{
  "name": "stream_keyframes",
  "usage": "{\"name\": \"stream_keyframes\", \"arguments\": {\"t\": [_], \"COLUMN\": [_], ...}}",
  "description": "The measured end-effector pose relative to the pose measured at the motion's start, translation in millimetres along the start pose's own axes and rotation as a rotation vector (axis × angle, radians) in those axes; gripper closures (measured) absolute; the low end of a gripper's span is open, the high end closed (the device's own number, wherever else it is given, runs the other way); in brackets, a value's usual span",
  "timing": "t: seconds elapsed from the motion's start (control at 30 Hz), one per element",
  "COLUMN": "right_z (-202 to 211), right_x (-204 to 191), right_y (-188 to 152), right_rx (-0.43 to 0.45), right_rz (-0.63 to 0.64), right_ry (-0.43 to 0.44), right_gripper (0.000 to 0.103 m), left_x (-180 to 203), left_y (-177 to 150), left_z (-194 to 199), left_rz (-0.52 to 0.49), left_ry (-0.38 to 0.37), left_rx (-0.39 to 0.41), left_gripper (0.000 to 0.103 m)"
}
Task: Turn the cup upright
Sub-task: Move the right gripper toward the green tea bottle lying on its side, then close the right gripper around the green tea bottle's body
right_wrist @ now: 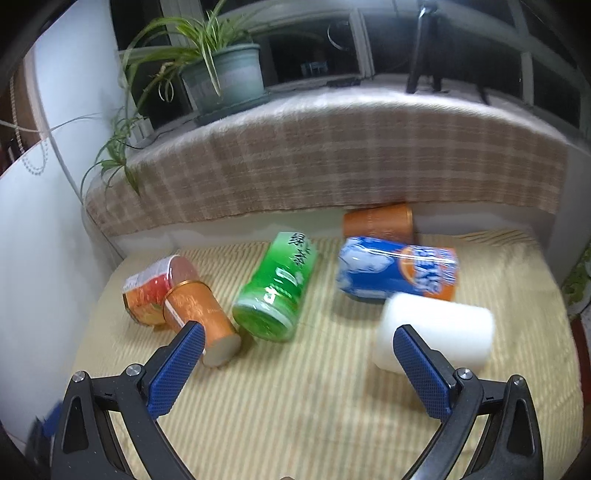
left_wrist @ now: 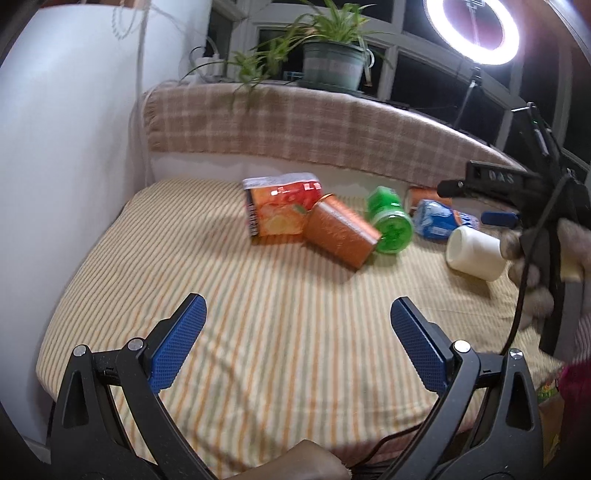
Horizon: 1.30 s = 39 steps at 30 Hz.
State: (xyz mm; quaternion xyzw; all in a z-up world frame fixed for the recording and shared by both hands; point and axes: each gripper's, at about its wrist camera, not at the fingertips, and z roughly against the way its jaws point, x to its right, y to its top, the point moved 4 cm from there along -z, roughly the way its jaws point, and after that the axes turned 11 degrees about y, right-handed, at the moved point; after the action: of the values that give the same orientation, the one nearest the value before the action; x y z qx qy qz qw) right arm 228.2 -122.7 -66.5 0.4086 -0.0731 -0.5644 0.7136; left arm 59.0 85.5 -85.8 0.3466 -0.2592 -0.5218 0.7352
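A white cup (right_wrist: 436, 334) lies on its side on the striped cloth, just beyond my right gripper's right fingertip; it also shows in the left wrist view (left_wrist: 474, 253). An orange cup (right_wrist: 201, 319) lies on its side near the left fingertip; it shows in the left wrist view (left_wrist: 341, 230) too. A second orange cup (right_wrist: 378, 221) lies at the back. My right gripper (right_wrist: 299, 345) is open and empty. My left gripper (left_wrist: 299, 317) is open and empty, well short of the objects.
A green can (right_wrist: 275, 286), a blue-orange can (right_wrist: 399, 273) and a red-orange snack pack (right_wrist: 147, 291) lie on the striped cloth (right_wrist: 295, 406). A plaid-covered ledge (right_wrist: 332, 155) with a potted plant (right_wrist: 225, 74) runs behind. A ring light (left_wrist: 471, 31) stands at the right.
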Motion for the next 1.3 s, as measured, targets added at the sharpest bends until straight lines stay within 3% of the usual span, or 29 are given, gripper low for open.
{"name": "stream_keyframes", "arguments": {"t": [0.43,0.87,1.3], "right_z": [-93.7,-138.5,-157.8], "right_x": [-2.0,4.4,12.6], "right_y": [30.7,30.1,25.4], "right_rx": [-0.201,-0.287,-0.314], "right_rz": [-0.112,-0.191,-0.232], "right_ry": [0.002,-0.021,-0.022], "right_gripper": [0.011,0.022,0.036], "left_x": [-39.4,-48.2,-46.0], "left_y": [-3.1,-2.5,-1.7], "left_z": [-8.8,-16.6,-15.9], "left_rz": [0.070,0.092,0.091], "left_ry": [0.026,0.018,0.019], "left_rx": [-0.015,-0.025,-0.022], "left_gripper": [0.001,0.001,0.001]}}
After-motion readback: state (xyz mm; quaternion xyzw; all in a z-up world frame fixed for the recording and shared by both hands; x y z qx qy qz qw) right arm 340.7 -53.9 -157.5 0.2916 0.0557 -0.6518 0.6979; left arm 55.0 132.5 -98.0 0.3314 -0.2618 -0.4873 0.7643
